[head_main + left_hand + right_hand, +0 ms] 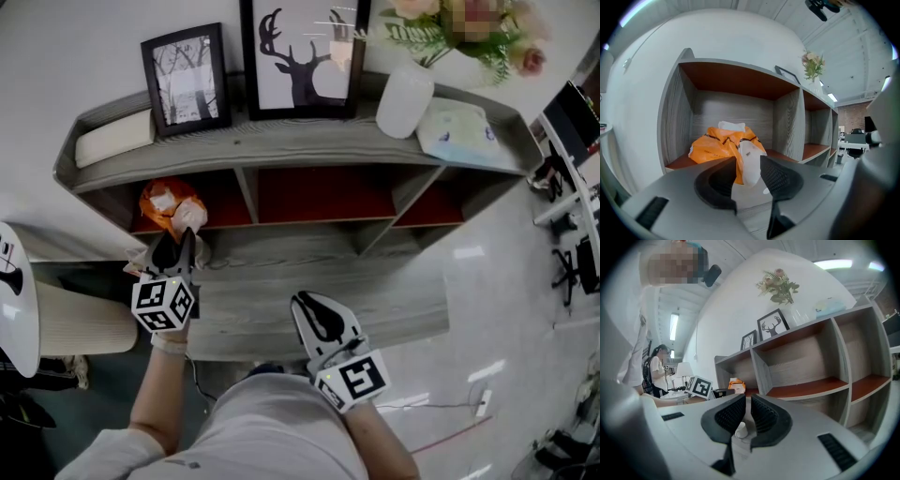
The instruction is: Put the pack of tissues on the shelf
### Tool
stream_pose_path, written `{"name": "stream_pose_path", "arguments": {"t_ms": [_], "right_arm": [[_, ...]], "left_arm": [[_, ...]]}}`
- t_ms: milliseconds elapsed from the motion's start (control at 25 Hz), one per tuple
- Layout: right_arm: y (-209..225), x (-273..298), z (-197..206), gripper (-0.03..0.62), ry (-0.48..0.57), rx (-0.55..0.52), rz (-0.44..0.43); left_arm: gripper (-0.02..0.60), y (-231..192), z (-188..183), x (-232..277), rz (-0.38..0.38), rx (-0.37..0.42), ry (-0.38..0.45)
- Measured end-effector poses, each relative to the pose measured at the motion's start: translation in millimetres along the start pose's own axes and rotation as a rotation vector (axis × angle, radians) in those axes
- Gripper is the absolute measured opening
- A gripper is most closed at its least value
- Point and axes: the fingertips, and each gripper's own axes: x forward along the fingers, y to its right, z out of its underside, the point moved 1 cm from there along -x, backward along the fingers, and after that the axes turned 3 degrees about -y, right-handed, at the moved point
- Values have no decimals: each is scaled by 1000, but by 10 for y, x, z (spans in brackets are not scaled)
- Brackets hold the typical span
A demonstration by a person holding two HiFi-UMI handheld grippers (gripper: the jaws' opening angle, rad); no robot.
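Sitting in the bottom left box of the shelf [309,142], the orange pack of tissues [167,201] is seen; the left gripper [180,236] is held right at it, jaws spread apart, nothing squeezed; the right gripper [306,300] is held well apart from it, jaws pressed together and empty.

Left claw [178,242] forward, jaws apart; right claw [307,304] nearer the body, jaws almost together.
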Motion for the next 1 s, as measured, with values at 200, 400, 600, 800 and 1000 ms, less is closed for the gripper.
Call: {"name": "stream_pose_path", "arguments": {"t_ms": [200,400,600,800,1000], "right_arm": [[-14,-21,5,44,6,15,-2],[-53,7,23,44,6,12,-29],[-145,128,8,44,7,18,-83],[-331,335,43,44,-9,11,-180],[-574,532,78,44,-17,11,-280]], "left_arm": [[209,-48,-3,-58,-28,-20,7],[219,-79,-49,-206,-34,-35,31],[202,63,-107,-447,33,-36,49],[107,173,-130,-813,43,-32,92],[61,131,-45,-1131,7,-46,86]]}}
